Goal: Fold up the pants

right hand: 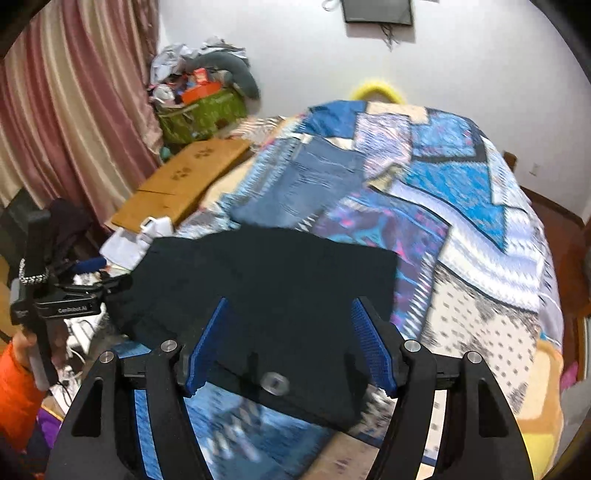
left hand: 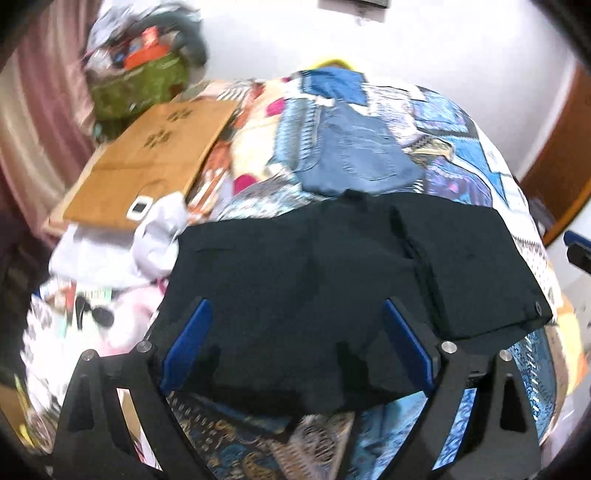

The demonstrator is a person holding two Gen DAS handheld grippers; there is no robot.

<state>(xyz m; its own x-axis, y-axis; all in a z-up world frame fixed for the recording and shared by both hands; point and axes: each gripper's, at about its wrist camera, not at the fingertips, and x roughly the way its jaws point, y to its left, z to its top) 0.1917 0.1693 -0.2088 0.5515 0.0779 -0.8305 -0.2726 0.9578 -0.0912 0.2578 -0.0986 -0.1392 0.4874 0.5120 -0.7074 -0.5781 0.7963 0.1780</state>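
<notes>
Left wrist view, catalogued left to right: pink curtain (left hand: 33, 122) at far left; green bag (left hand: 140, 85) heaped with clutter against the far wall; tan board (left hand: 147, 155) with a white phone (left hand: 139, 208) at its near end; white garment (left hand: 122, 251) bunched beside it; sunglasses (left hand: 94, 314) near left; black pants (left hand: 332, 280) spread flat across the near middle of the bed, waistband rivet at their right edge; folded blue jeans (left hand: 354, 155) just beyond them; patchwork quilt (left hand: 480, 147) covering the bed; brown wooden door (left hand: 561, 162) at far right. Left gripper (left hand: 299, 343): jaws spread wide, hovering over the near edge of the pants, nothing held. Right wrist view: right gripper (right hand: 291, 343) likewise spread, empty, poised above the waistband corner where a clear button (right hand: 274, 382) shows; the other gripper and an orange sleeve (right hand: 18, 384) appear at left; a dark wall screen (right hand: 376, 11) hangs at far top. Handling, as judged: pants look soft, light and limp, likely to sag and slide on the quilt; best pinched at the thicker waistband or hem corners, one per gripper, so the layers lift together. Surface: a padded, yielding bed, so presses will sink. Room: cluttered bedroom, white walls; both views are motion-blurred, fine detail uncertain.
</notes>
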